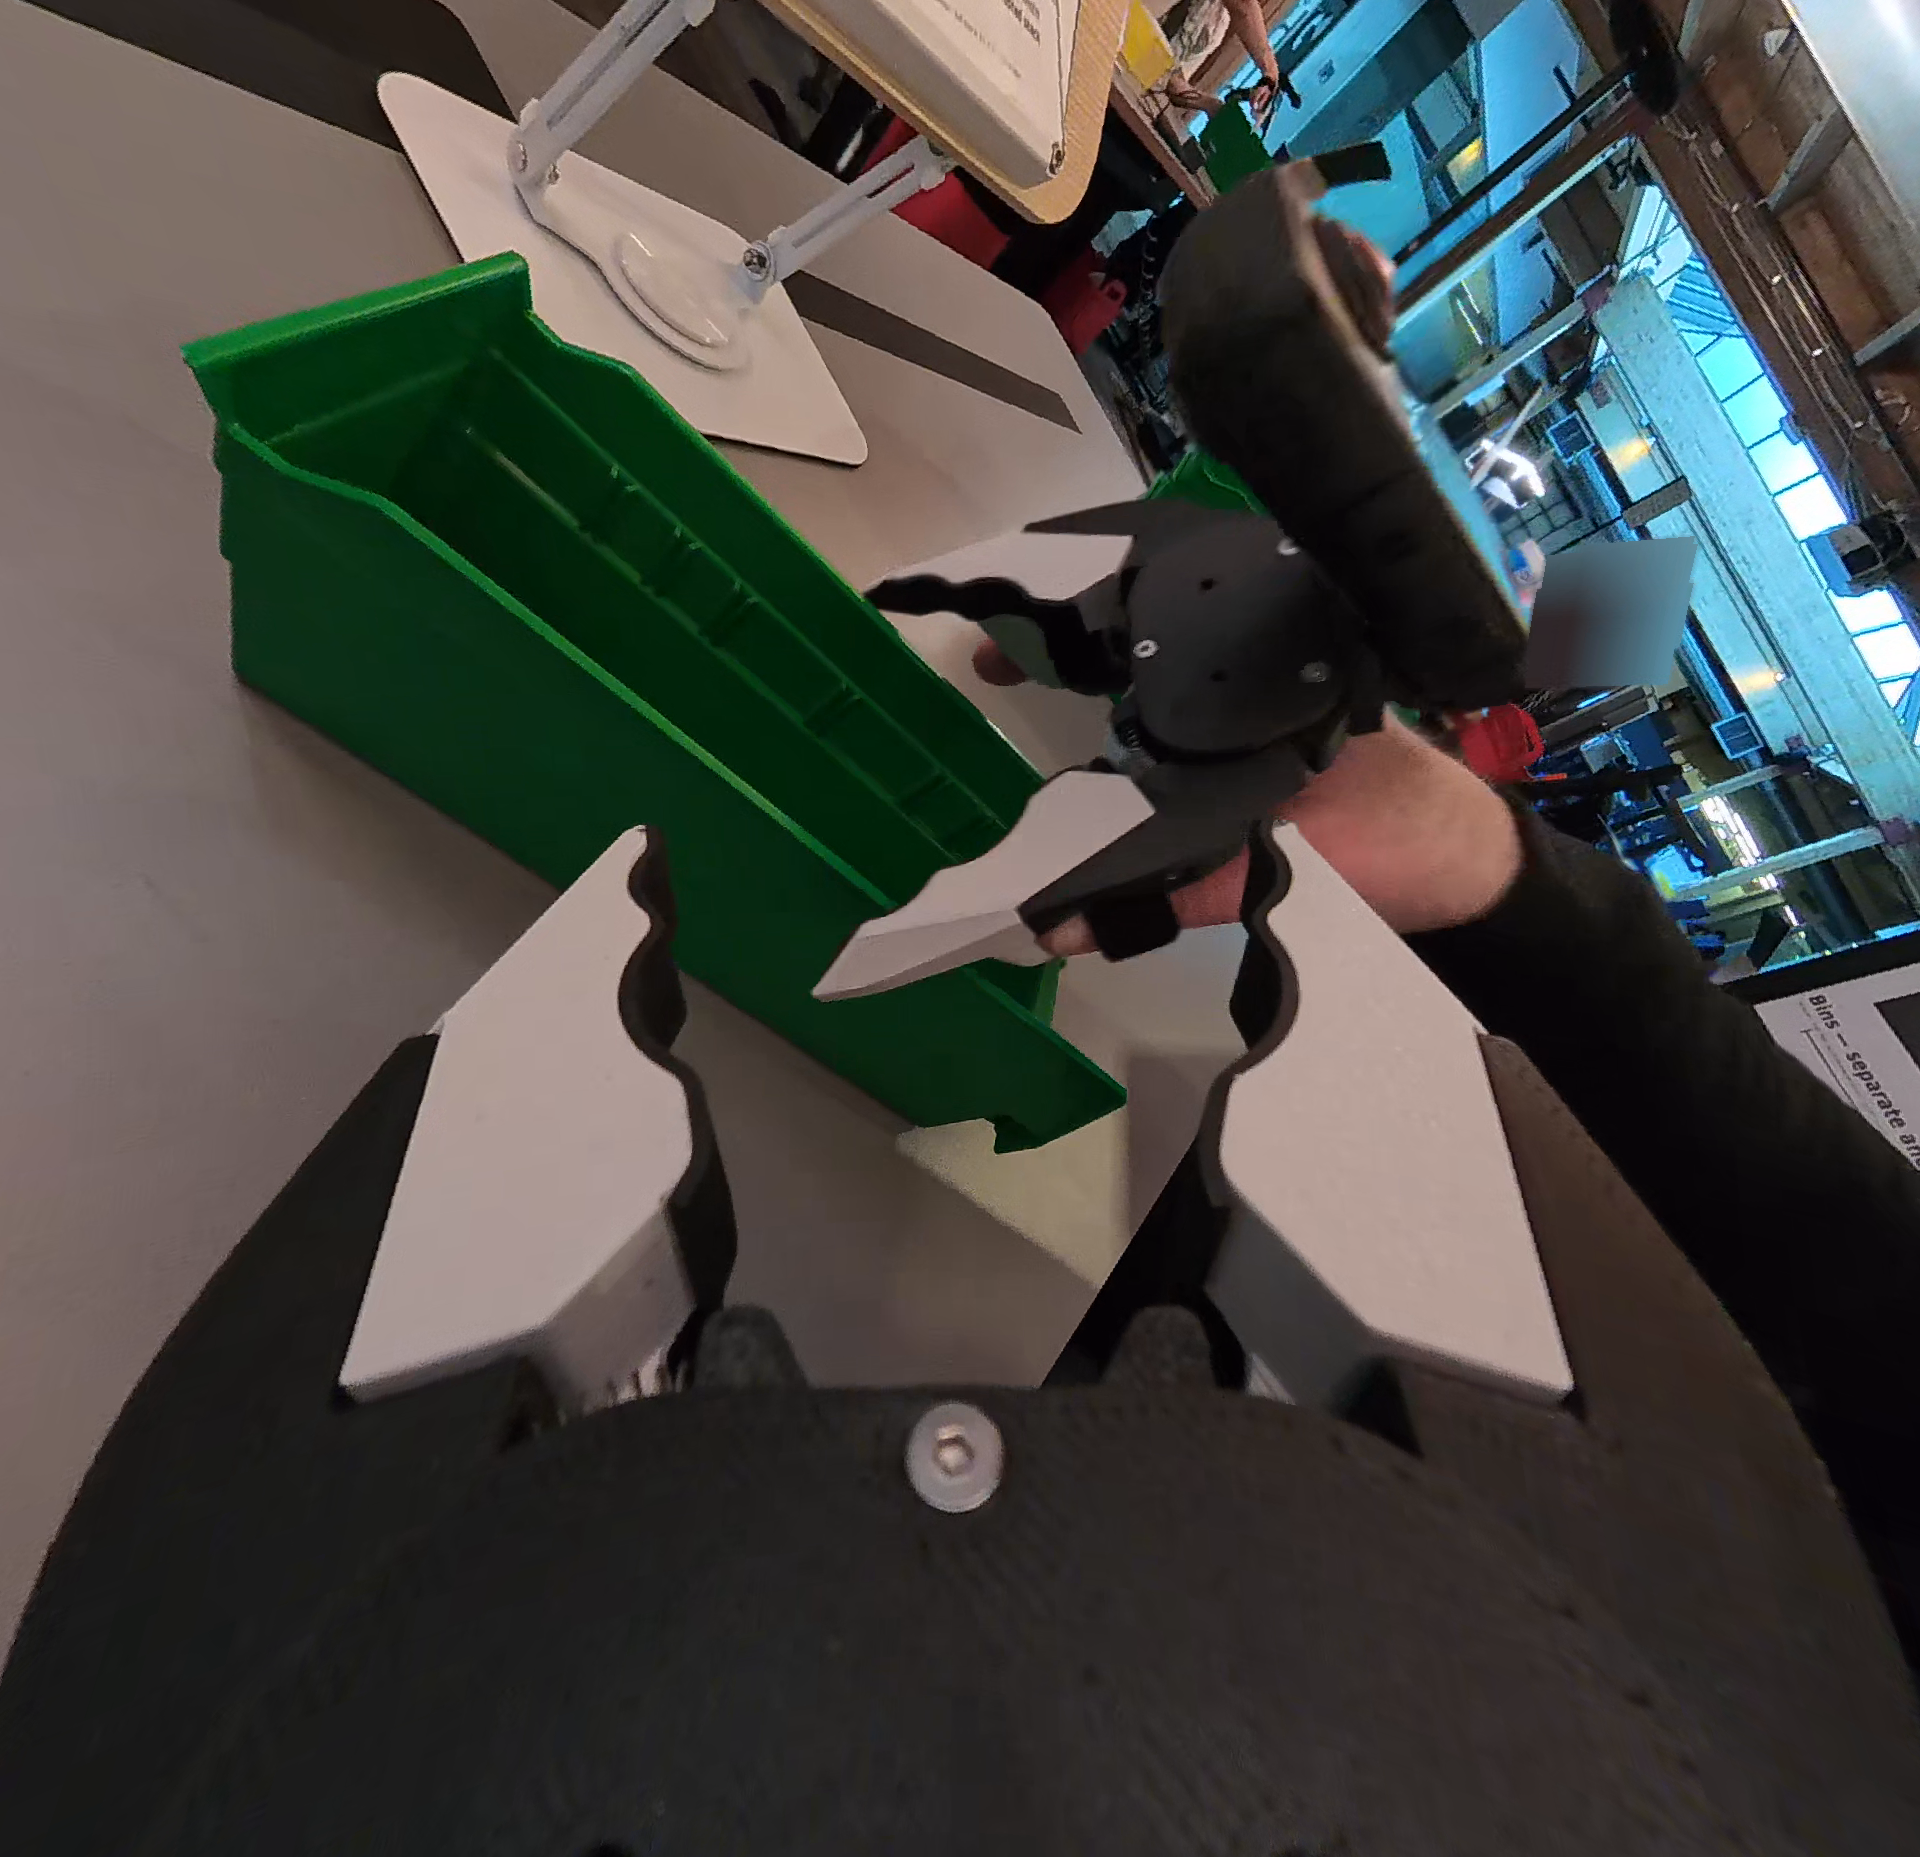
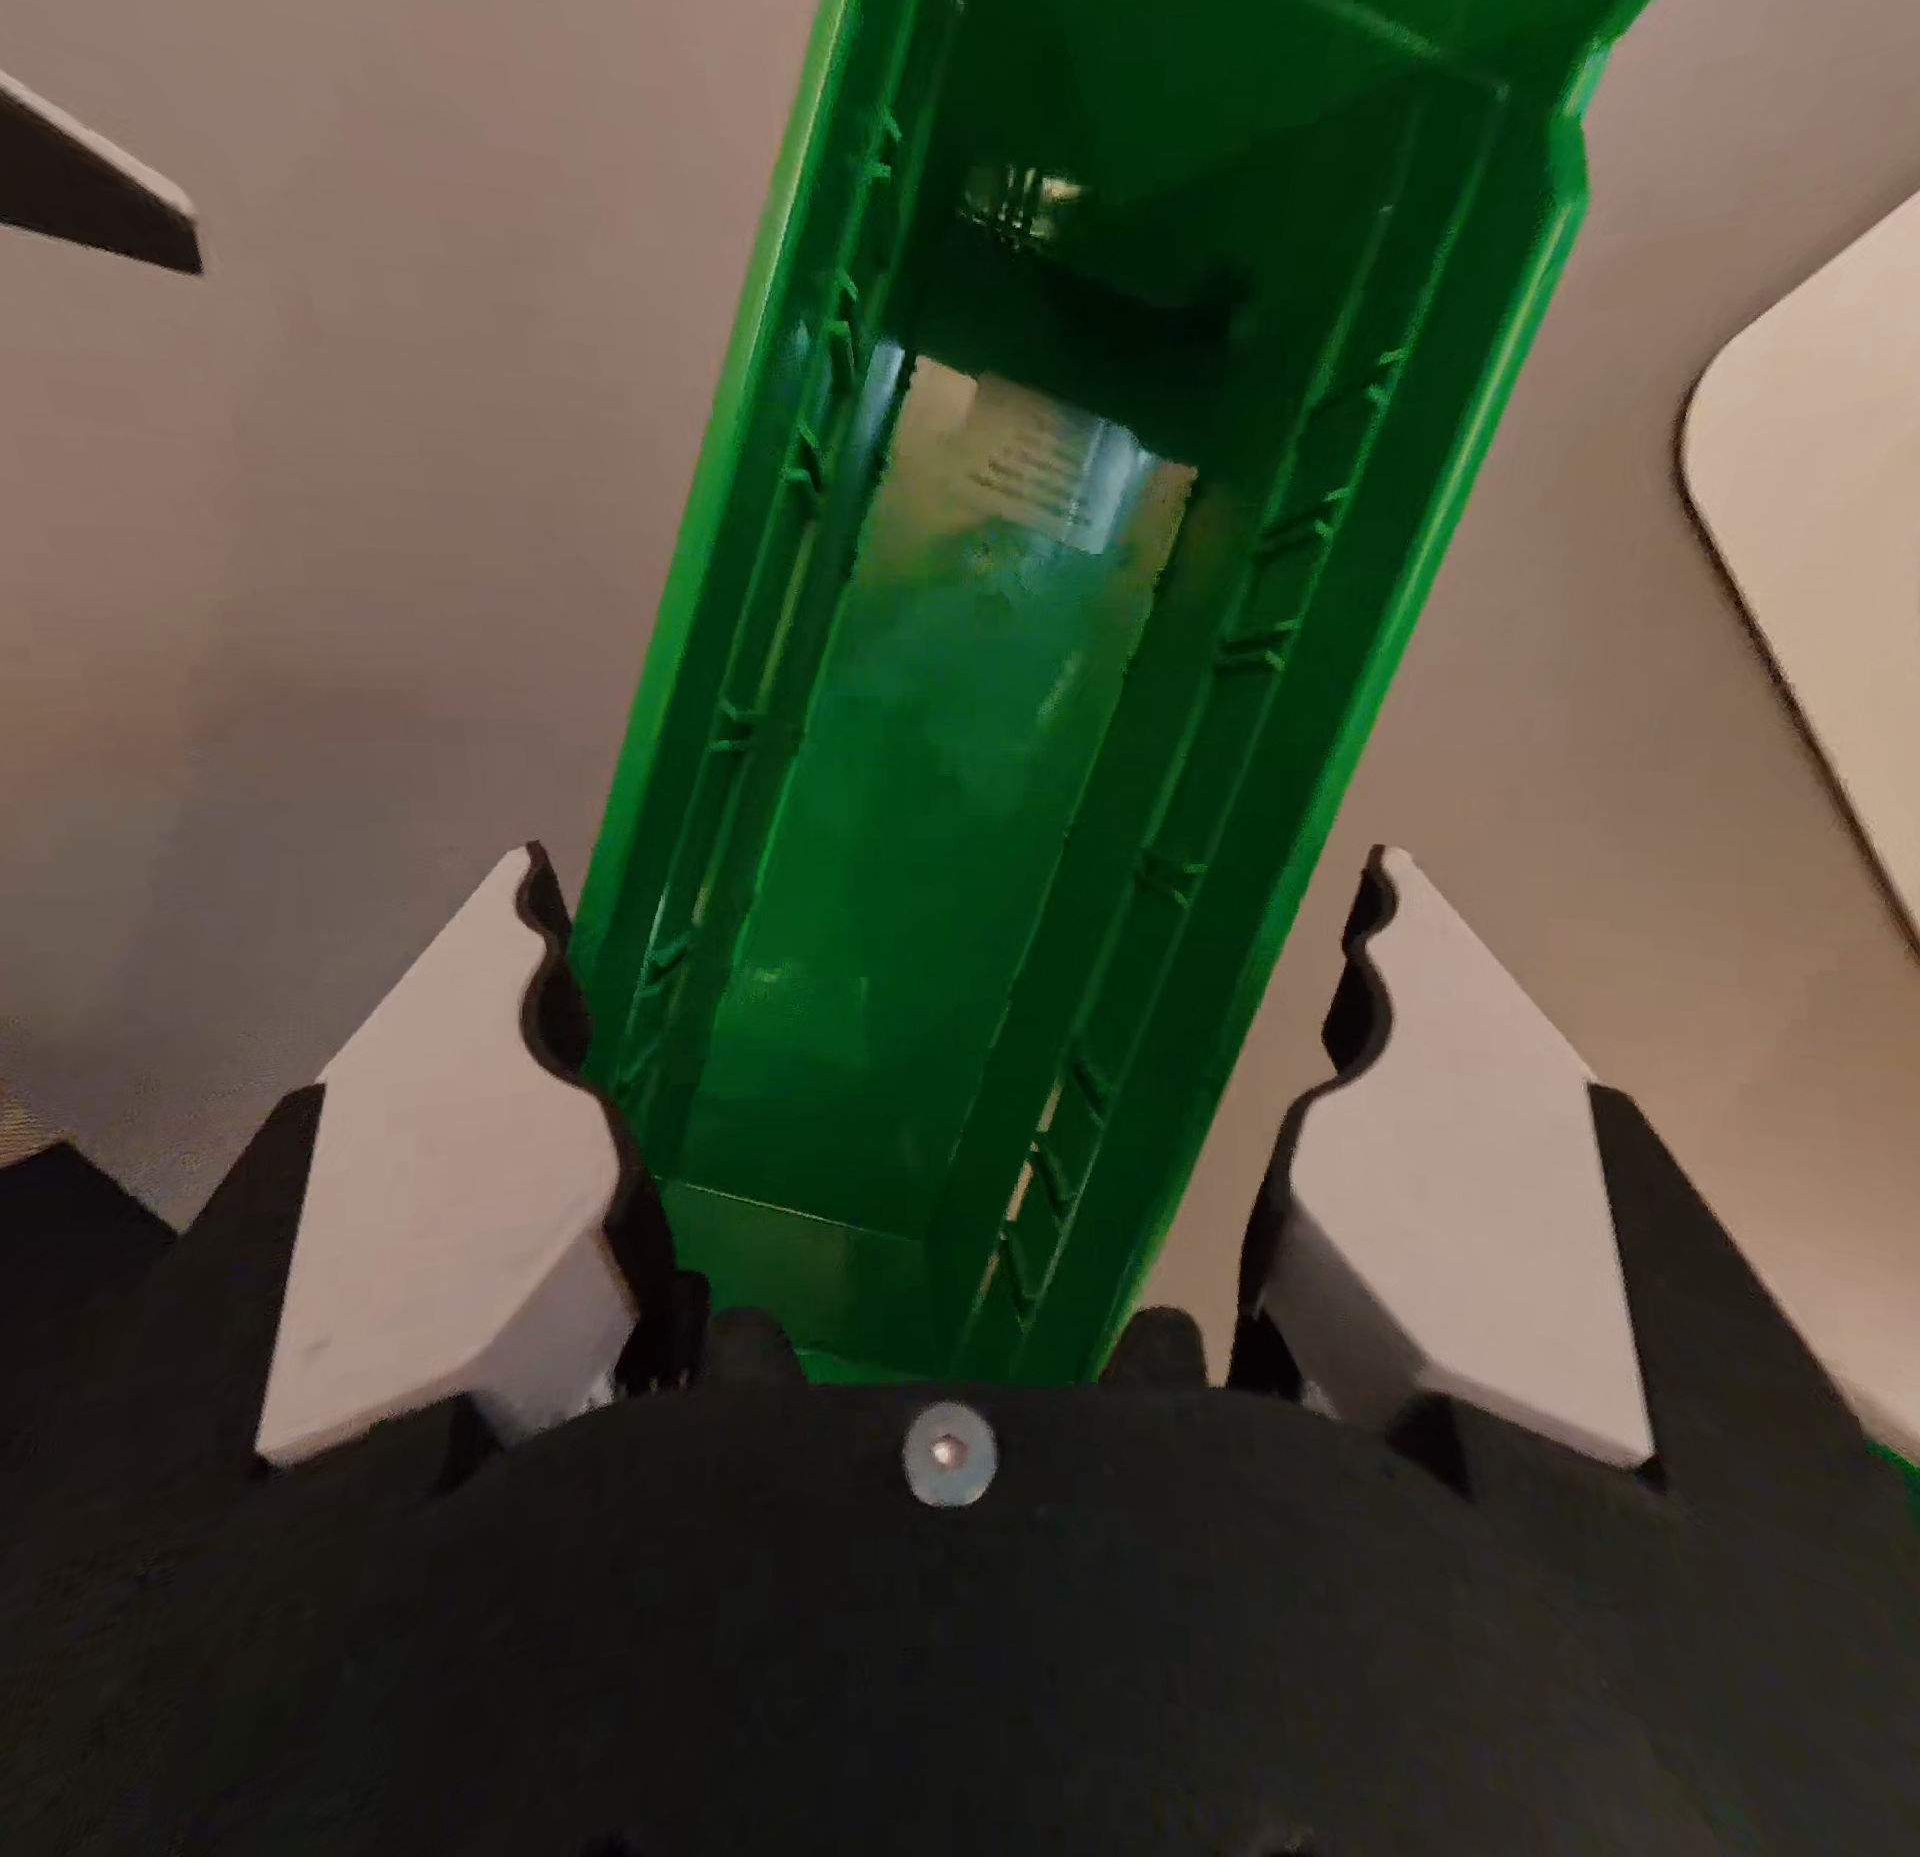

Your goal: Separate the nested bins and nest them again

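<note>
A long, narrow green bin [image 1: 540, 664] lies on the grey table [image 1: 156, 872], open side up. Stepped rims at both ends suggest one bin nested in another, but I cannot tell for sure. My left gripper [image 1: 956, 914] is open and empty, held short of the bin's near end. My right gripper [image 1: 925, 768] is open over that near end, held by a hand in a dark sleeve. In the right wrist view the right gripper [image 2: 956, 914] looks down into the bin [image 2: 987, 768], its jaws spread on either side of the bin's near end.
A white stand base [image 1: 623, 280] carrying a tilted board stands just behind the bin; its corner shows in the right wrist view [image 2: 1818, 560]. A printed sheet [image 1: 1849, 1080] lies at the right. A bit of green [image 1: 1205, 482] shows behind the right gripper.
</note>
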`<control>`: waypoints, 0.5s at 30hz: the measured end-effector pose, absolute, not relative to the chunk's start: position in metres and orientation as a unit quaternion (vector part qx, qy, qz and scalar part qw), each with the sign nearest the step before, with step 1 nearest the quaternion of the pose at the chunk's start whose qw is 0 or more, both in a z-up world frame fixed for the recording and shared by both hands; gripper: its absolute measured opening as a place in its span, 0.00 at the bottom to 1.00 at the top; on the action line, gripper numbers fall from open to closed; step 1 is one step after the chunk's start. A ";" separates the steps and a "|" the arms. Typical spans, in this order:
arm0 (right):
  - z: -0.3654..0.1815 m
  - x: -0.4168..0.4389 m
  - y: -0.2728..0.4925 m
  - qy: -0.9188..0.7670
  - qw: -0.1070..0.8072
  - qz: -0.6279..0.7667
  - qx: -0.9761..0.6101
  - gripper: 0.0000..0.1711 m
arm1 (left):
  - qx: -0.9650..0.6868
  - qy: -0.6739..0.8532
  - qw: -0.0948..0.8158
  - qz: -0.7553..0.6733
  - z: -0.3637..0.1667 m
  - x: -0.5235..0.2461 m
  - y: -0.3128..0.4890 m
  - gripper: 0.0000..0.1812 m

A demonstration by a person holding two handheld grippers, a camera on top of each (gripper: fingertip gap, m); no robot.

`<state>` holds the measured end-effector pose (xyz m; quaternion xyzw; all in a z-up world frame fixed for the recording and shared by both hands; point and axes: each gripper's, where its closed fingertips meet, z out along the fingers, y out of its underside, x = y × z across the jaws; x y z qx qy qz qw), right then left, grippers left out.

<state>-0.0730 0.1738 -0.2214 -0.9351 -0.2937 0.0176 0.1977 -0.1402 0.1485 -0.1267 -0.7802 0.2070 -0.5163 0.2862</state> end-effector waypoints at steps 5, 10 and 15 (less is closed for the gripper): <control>-0.220 -0.076 0.176 -0.284 0.209 0.038 -0.935 0.70 | -0.780 0.207 0.292 -0.513 -0.123 -0.143 0.149 0.59; -0.217 -0.062 0.174 -0.283 0.231 0.036 -0.930 0.65 | -0.780 0.209 0.293 -0.512 -0.124 -0.144 0.149 0.59; -0.206 -0.040 0.170 -0.271 0.279 0.013 -0.921 0.63 | -0.788 0.220 0.291 -0.495 -0.132 -0.141 0.149 0.59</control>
